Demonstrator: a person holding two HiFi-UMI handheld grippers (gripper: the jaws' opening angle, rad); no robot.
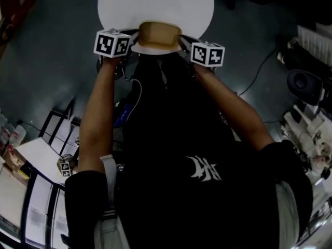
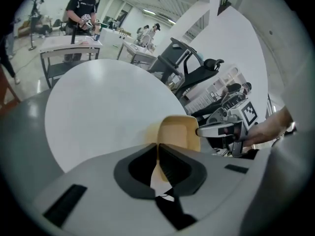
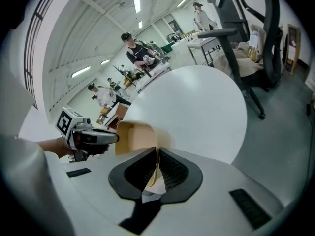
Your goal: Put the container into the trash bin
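A tan paper container [image 1: 158,34] sits at the near edge of the round white table [image 1: 155,1]. My left gripper [image 1: 133,37] is shut on its left rim, and my right gripper [image 1: 182,42] is shut on its right rim. In the left gripper view the container [image 2: 178,132] has its thin wall pinched between the dark pads [image 2: 170,161]. The right gripper view shows the container [image 3: 135,136] with its wall clamped the same way between the pads [image 3: 167,170]. No trash bin is in view.
Dark grey floor [image 1: 57,61] surrounds the table. Desks and clutter lie at the lower left [image 1: 31,165], with equipment and a cable at the right [image 1: 306,87]. Office chairs [image 3: 251,38] and people at benches [image 2: 81,14] stand further off.
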